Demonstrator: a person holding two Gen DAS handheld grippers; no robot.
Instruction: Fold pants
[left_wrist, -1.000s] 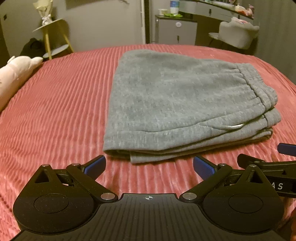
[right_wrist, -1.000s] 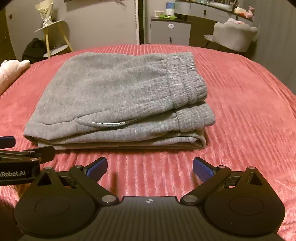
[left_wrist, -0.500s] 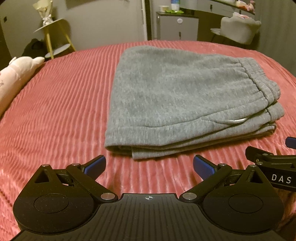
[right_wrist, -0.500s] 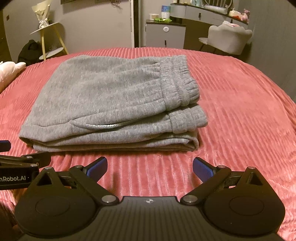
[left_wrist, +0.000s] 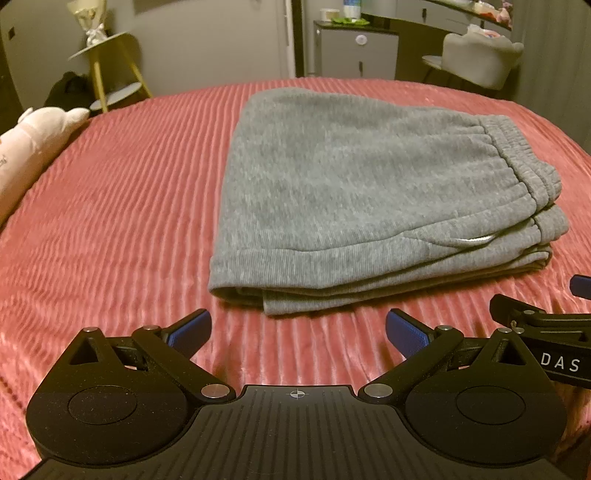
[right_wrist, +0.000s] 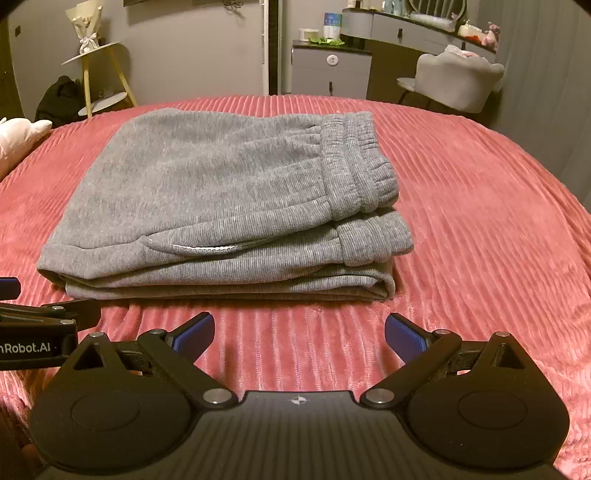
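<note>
The grey pants (right_wrist: 221, 206) lie folded into a compact stack in the middle of the right wrist view, resting on the red ribbed bed cover (right_wrist: 480, 229). In the left wrist view the same stack sits right of centre. The elastic waistband (right_wrist: 358, 166) is on the top layer at the right end of the stack, with a second ribbed band (right_wrist: 373, 240) just under it, so the layers appear to have been brought over one another with their edges roughly lined up along the near side. A thin pale line, perhaps a pocket edge or a cord (right_wrist: 207, 248), shows on the near face of the stack; which of the two it is cannot be told.

The left tongs (left_wrist: 295, 330) sit low in the frame with their blue pads spread wide apart and nothing between them; they are near the stack's lower left corner but not touching it. The right tongs (right_wrist: 299, 332) are likewise spread apart and empty, just short of the near edge of the stack, clear of the cloth. Each tool shows at the edge of the other's view, so the two are held side by side, both facing the bundle.

Held off like this, with neither tool on the fabric, the folding looks done or very nearly so; the stance reads as standing off to check the result rather than reaching for another grip. A pale plush toy (left_wrist: 33, 140) lies at the left edge of the bed, well apart from the pants.
</note>
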